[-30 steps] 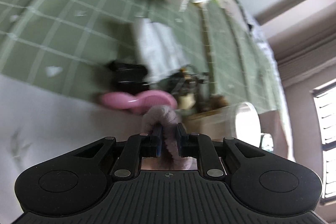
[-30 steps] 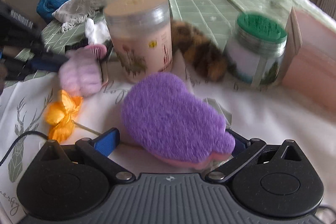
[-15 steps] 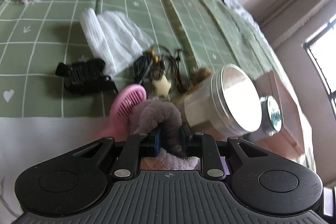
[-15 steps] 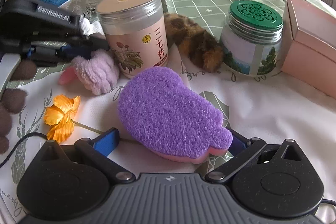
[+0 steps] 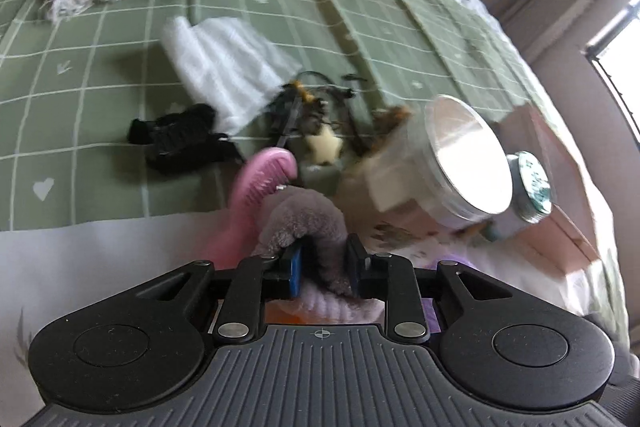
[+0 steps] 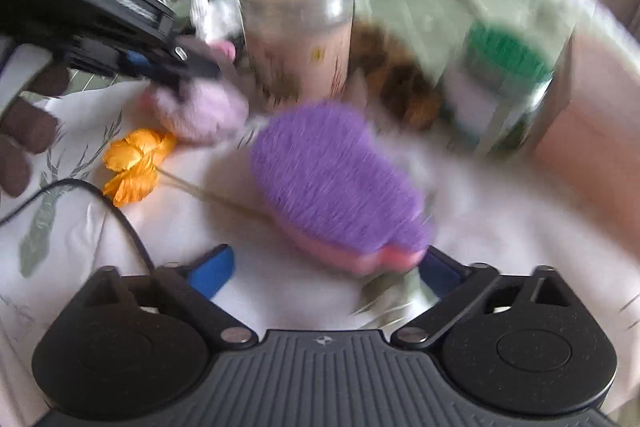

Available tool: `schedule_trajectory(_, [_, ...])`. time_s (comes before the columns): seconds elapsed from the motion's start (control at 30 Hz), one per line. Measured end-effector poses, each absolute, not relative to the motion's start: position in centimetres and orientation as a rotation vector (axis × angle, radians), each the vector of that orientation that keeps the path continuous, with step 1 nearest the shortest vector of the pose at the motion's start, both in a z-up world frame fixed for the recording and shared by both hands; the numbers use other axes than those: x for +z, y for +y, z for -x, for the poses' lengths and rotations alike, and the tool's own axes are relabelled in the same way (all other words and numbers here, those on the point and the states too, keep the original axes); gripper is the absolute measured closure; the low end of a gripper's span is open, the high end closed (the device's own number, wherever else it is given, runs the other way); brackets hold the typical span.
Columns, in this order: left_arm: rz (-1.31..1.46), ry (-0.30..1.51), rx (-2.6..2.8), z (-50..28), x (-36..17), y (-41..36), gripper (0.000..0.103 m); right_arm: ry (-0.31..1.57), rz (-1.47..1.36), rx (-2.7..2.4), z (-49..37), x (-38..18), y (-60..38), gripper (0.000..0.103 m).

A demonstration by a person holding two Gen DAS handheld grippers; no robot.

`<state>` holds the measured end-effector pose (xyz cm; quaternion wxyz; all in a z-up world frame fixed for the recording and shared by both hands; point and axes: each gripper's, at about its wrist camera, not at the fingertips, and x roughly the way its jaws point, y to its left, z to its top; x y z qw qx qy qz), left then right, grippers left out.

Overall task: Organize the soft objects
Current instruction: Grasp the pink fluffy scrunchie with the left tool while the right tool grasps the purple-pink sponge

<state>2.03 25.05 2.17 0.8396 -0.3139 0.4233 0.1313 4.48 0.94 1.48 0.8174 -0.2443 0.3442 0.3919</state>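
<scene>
Left gripper (image 5: 324,261) jaws have just been opening, lilac plush scrunchie (image 5: 308,219) lying loose between them, lower centre of frame. Right gripper (image 6: 326,267) jaws standing wide, narrowing slightly around purple sponge (image 6: 336,183), not clamping. Release step in progress; next, left is needing clean withdrawal.

The right hand-held gripper (image 6: 326,267) is standing with its blue-padded jaws spread wide, having just been closing a little; the purple sponge (image 6: 334,183) is lying between them on the white cloth (image 6: 500,219), its pink underside near the right pad, though blur is hiding whether they touch. To the left, an orange fabric flower (image 6: 136,163) is resting on the cloth. Above it the left hand-held gripper (image 6: 192,69) is reaching in over a lilac fluffy scrunchie (image 6: 200,111). Behind are standing a tall pink jar (image 6: 300,31) and a green-lidded jar (image 6: 504,83), with a brown mottled furry item (image 6: 400,83) lying between them.
</scene>
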Motion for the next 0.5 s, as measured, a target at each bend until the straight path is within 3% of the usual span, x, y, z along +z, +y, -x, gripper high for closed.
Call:
schedule_trajectory(0.07, [0.695, 0.888, 0.278, -1.9, 2.1, 25.2, 0.076, 0.603, 0.592, 0.848, -3.5, 2.5, 0.7, 0.008])
schedule_trajectory(0.27, [0.752, 0.932, 0.154, -2.7, 0.5, 24.3, 0.076, 0.646, 0.614, 0.900, -4.8, 2.1, 2.8, 0.009])
schedule_trajectory(0.37, [0.713, 0.929, 0.143, -3.0, 0.2, 23.8, 0.079, 0.686, 0.604, 0.869, -5.5, 1.5, 4.1, 0.030])
schedule_trajectory(0.5, [0.793, 0.879, 0.157, -2.1, 0.3, 25.0, 0.084, 0.654, 0.607, 0.867, -4.7, 2.8, 3.9, 0.030])
